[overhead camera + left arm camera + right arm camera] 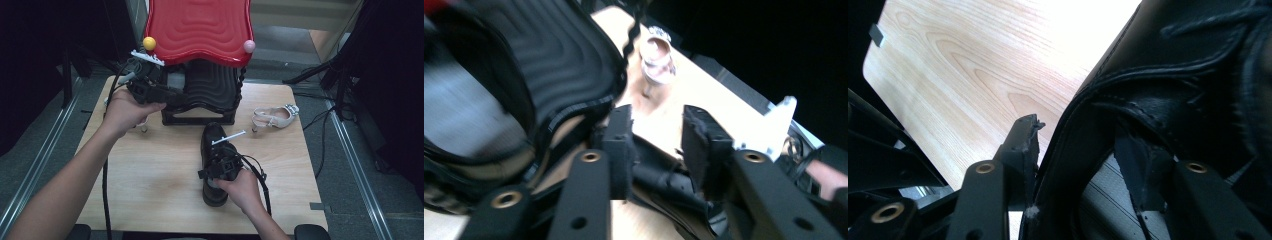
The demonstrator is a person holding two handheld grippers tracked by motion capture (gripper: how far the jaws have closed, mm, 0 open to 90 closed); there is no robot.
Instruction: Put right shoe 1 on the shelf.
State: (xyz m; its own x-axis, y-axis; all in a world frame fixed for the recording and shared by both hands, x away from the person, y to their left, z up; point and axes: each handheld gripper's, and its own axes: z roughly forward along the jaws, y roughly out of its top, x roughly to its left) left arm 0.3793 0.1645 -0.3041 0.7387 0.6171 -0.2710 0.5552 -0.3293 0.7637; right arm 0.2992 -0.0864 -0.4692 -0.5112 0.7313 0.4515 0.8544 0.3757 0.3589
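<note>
Right gripper (220, 161) straddles shoe (212, 192) collar, jaws released, not pinching. Left gripper (167, 96) hangs empty, parted, by rack (207, 90). Should seat deeper before clamping, lift straight.

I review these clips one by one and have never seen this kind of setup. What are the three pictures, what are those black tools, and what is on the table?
There is no robot here: a person holds a two-jaw hand tool in each hand. The high view looks down on a wooden table from the person's side. The other two views come from small cameras riding on each tool, looking along its black jaws.

At the back stands a shoe rack with a wavy red top shelf and a black shelf below. A pale strappy sandal lies to its right, and a black lace-up shoe lies in the middle.

The left gripper is at the rack's black shelf, jaws apart with nothing gripped. The right gripper straddles the black shoe's collar wall, one jaw outside and one inside. Its jaws look spread, so the shoe seems not clamped.
</note>
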